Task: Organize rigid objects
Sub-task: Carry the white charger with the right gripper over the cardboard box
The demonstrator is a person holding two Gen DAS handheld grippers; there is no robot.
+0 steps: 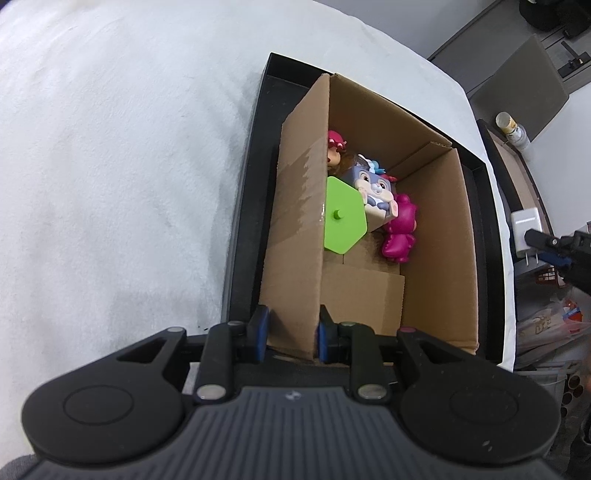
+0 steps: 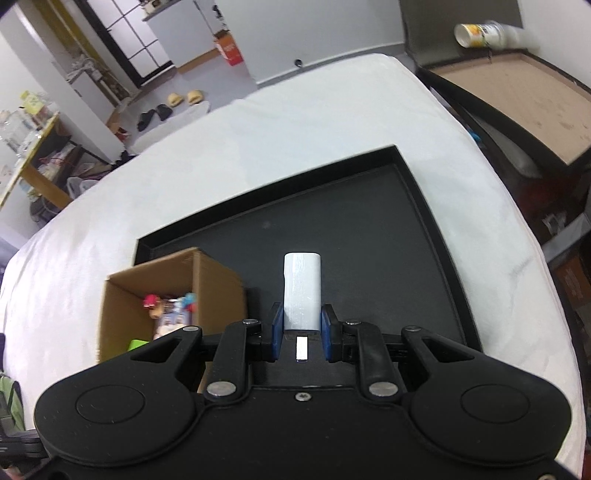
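A cardboard box [image 1: 436,236] stands in a black tray [image 1: 243,229] on a white cloth. Inside lie a green hexagonal piece [image 1: 341,218], a purple bunny cube [image 1: 373,188], a magenta toy [image 1: 400,229] and a red-capped figure [image 1: 336,146]. My left gripper [image 1: 291,332] is shut on the box's left flap [image 1: 295,221]. My right gripper [image 2: 301,328] is shut on a white charger block [image 2: 302,291], held above the tray [image 2: 369,229], right of the box [image 2: 207,280]. The charger [image 1: 526,225] and right gripper also show at the left wrist view's right edge.
A second tray with a brown base [image 2: 517,96] and a white bottle [image 2: 487,35] stand beyond the cloth's right edge. Shelves, shoes and clutter sit on the floor at the far left [image 2: 162,110]. Bags and bins lie beside the table [image 1: 546,325].
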